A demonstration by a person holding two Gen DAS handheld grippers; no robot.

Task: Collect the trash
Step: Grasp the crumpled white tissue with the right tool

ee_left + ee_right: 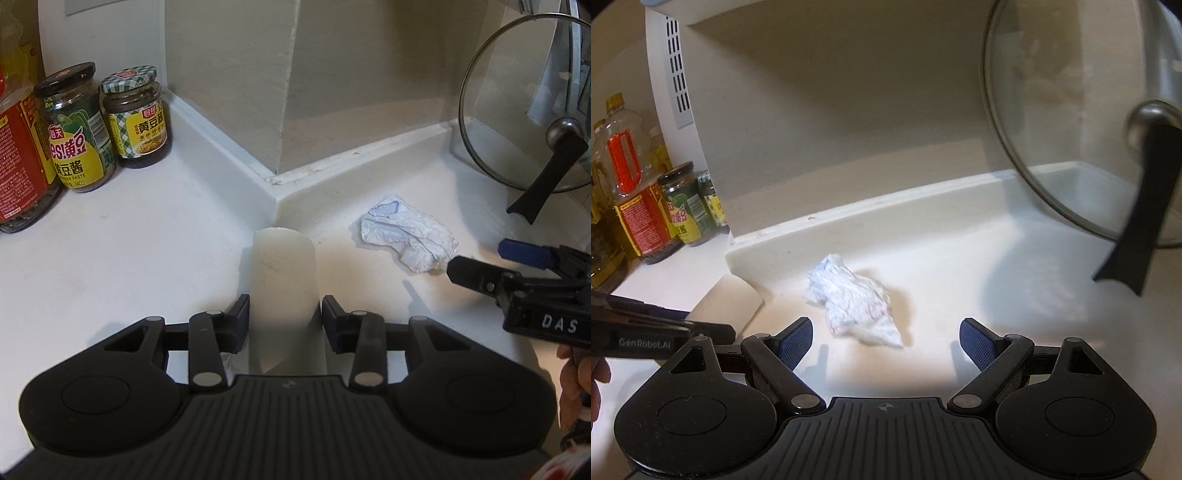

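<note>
Crumpled paper towel (851, 301) on my counter (960, 295), just ahead of my right gripper (886, 341), fingers apart. Left gripper (285, 321) fingers clamp a cardboard tube (284, 280).

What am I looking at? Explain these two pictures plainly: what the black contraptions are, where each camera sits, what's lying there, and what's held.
There is no robot: a person holds a two-fingered claw in each hand, and each claw carries a camera looking along its fingers. One picture is the left claw's view, the other the right's.

The surface is a white kitchen counter. On it are sauce jars, a glass pot lid leaning at the wall, and a crumpled paper.

The left claw grips a cardboard tube. The right claw is open and empty, close to the paper.
</note>
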